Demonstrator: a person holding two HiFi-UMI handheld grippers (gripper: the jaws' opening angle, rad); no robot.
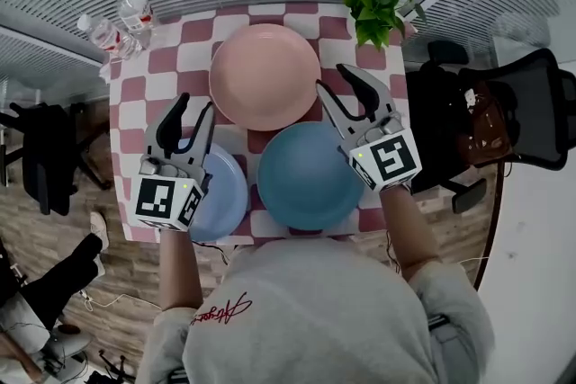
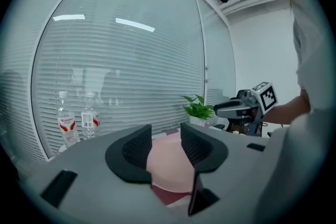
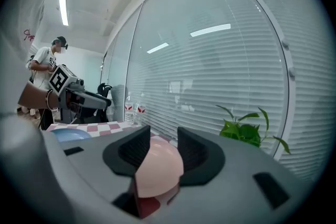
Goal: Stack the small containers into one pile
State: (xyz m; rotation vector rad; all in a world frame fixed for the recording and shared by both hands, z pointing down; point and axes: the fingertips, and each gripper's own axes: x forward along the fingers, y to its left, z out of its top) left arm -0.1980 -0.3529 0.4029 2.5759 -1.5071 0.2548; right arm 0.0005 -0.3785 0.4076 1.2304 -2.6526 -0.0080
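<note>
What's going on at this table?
A person holds a claw in each hand over a checkered table. The left claw and right claw are both open and empty, aimed at the pink dish. The blue dish and pale blue dish sit side by side nearer the person. Nothing is stacked yet.

Pink plate [image 1: 265,75]; teal plate [image 1: 306,180]; light-blue plate [image 1: 229,193]; red-white checked tablecloth [image 1: 144,90].

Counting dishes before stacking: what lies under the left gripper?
A light blue plate on the checkered tablecloth. The open left gripper covers the plate's left side in the head view, so whatever lies there cannot be seen.
</note>
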